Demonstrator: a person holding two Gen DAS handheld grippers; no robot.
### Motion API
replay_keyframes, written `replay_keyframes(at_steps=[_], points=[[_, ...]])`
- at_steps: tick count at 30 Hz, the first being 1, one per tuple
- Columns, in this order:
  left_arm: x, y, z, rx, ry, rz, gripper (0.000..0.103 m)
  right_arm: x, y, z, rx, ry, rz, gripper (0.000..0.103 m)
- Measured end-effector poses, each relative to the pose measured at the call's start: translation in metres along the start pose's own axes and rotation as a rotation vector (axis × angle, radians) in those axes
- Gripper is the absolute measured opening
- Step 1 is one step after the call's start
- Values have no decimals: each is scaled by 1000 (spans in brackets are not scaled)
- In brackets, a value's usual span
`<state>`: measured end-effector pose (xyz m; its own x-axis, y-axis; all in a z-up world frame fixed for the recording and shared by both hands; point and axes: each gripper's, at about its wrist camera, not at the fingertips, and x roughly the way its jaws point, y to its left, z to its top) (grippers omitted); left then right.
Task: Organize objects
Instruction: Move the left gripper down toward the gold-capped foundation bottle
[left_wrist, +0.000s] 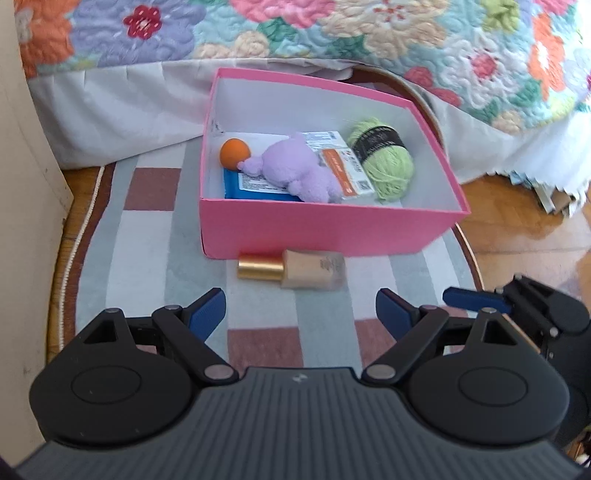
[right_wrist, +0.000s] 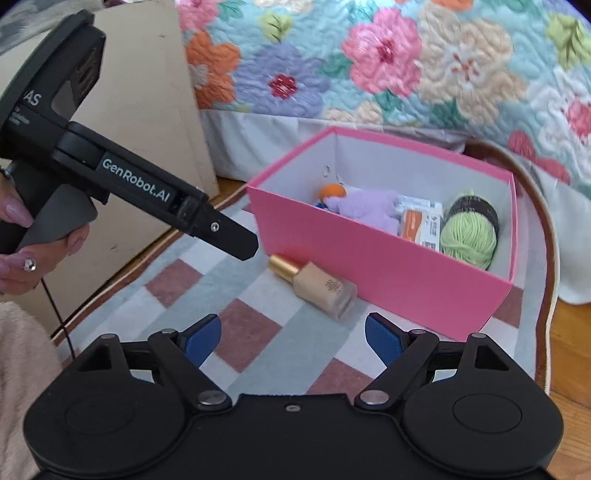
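- Pink cardboard box (left_wrist: 325, 229) with white inner walls.
- Lavender plush toy (left_wrist: 295, 171), orange ball (left_wrist: 234, 153) and lime-green yarn skein (left_wrist: 388, 162) with a black band.
- Beige glass foundation bottle (left_wrist: 306, 273) with a gold cap.
- Grey, white and maroon checked rug (left_wrist: 147, 236).
- Pastel floral quilt (left_wrist: 332, 29).
- Black left gripper (left_wrist: 300, 314) with blue pads (left_wrist: 207, 314).

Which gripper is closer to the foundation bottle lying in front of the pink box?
Left, narrowly. The left gripper faces the foundation bottle squarely, just short of it. The right gripper sits back off the bottle's glass end, approaching at an angle. Both are open and empty.
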<state>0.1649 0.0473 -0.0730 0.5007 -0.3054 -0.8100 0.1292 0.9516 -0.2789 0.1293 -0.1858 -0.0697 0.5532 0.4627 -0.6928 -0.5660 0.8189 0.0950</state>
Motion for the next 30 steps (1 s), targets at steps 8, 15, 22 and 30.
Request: replay_keyframes(at_steps=[8,15,22,30], points=[[34,32,-4,-77,-43,-32,87,30,5,2,-40,12,12,88],[63,45,-6,-58,-44,-25,86,67,8,3,-70,41,-74,88],[84,41,-7,-23,-47,-39,85,103,-6,4,4,81,-76,88],[102,42,-12,-45,-57,-21,84,114,-16,5,12,77,-45,88]])
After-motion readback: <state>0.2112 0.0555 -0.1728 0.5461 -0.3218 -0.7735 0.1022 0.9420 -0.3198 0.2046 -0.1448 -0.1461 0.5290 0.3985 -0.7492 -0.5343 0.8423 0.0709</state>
